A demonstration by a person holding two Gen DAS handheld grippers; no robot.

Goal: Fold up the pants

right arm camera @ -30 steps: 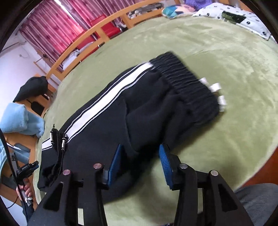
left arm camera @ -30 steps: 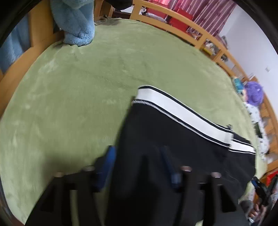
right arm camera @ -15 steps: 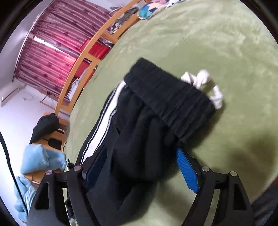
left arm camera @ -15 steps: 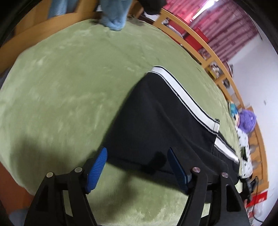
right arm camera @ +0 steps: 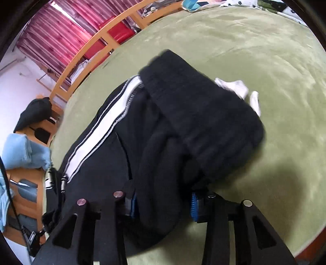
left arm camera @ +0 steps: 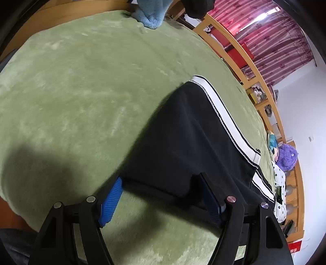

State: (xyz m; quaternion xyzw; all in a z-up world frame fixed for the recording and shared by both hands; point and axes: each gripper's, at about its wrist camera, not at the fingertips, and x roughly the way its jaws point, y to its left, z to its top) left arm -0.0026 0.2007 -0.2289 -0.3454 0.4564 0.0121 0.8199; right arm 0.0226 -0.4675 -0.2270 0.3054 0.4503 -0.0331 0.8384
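Black pants (left arm camera: 183, 142) with a white side stripe (left arm camera: 224, 114) lie on a green blanket (left arm camera: 81, 91). In the left wrist view my left gripper (left arm camera: 163, 195) is open, its blue pads either side of the near hem edge of a leg. In the right wrist view the pants (right arm camera: 142, 142) show the ribbed waistband (right arm camera: 203, 106) and white drawstring ends (right arm camera: 238, 89). My right gripper (right arm camera: 163, 203) is open, with a bunched fold of the black fabric between its pads.
A wooden bed rail (left arm camera: 240, 55) runs along the far side with red curtains (left arm camera: 271, 36) behind. A light blue folded cloth (left arm camera: 148, 14) lies at the far edge. A purple plush (left arm camera: 287, 159) and patterned pillows sit at the right. The blanket's near edge (left arm camera: 24, 216) drops off below.
Both grippers have lowered and closed in on the pants' near edge. The right gripper's jaws have narrowed around a bunch of fabric near the waistband. The left stays wide at the hem.
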